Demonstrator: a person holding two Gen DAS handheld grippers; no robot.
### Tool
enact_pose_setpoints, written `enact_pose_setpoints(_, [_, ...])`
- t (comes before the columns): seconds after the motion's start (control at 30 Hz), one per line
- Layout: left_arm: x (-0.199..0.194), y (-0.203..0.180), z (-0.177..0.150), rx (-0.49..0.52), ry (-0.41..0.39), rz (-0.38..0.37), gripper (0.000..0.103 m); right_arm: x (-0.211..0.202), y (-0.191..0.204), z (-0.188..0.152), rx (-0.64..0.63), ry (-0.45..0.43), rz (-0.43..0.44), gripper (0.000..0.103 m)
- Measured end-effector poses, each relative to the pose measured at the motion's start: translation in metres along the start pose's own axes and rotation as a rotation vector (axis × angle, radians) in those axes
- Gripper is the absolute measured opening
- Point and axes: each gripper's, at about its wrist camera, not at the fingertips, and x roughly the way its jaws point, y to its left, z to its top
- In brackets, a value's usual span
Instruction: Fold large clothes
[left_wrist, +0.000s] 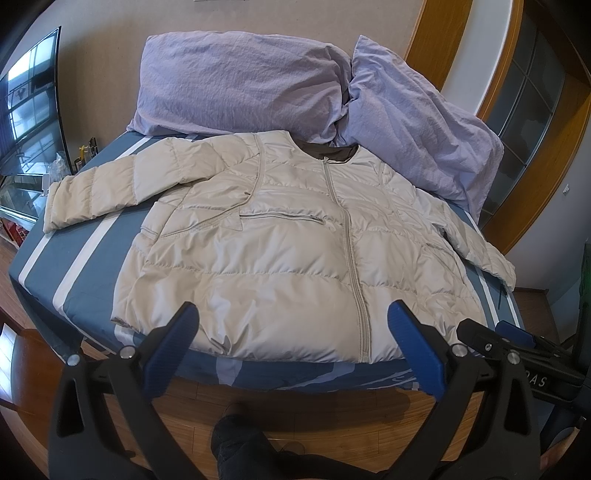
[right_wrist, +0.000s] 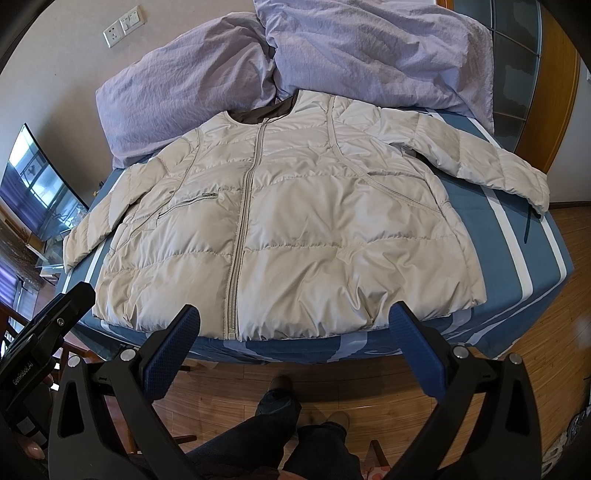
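Our jaws stand wide apart in the left wrist view: the left gripper (left_wrist: 293, 328) holds nothing and hangs over the near edge of the bed (left_wrist: 92, 206), just short of the hem. The puffer jacket (left_wrist: 280, 251) lies flat on the striped sheet, front up, zipper (left_wrist: 351, 251) closed down the middle, collar toward the two pillows (left_wrist: 240, 77) at the head. Its sleeve on the left side of this view (left_wrist: 99, 192) stretches out across the white stripes; the other sleeve (left_wrist: 476, 243) trails toward the far corner. The right gripper (left_wrist: 513, 343) shows at the lower right, level with ours.

From the right wrist view the right gripper (right_wrist: 295, 325) is likewise wide and empty, poised before the hem of the jacket (right_wrist: 295, 221). One sleeve (right_wrist: 491, 166) reaches toward the bed's right edge, the other sleeve (right_wrist: 92, 236) toward the left corner. The left gripper (right_wrist: 59, 314) shows at the lower left.

We judge that folding has not begun: the jacket is spread and nothing is gripped. The next move, as we see it, calls for each gripper to pinch a sleeve or side edge and bring it over the chest; the slick, puffy fabric may slip or spring back.
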Motion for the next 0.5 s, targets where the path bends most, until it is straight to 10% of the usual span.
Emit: enact_pose_setpoints(0.5, [-0.0001,0.0001,-0.0001,-0.001,0.001,0.001,0.101,0.0025,-0.0007,0.0022,0.0,0.001,0.001,0.102])
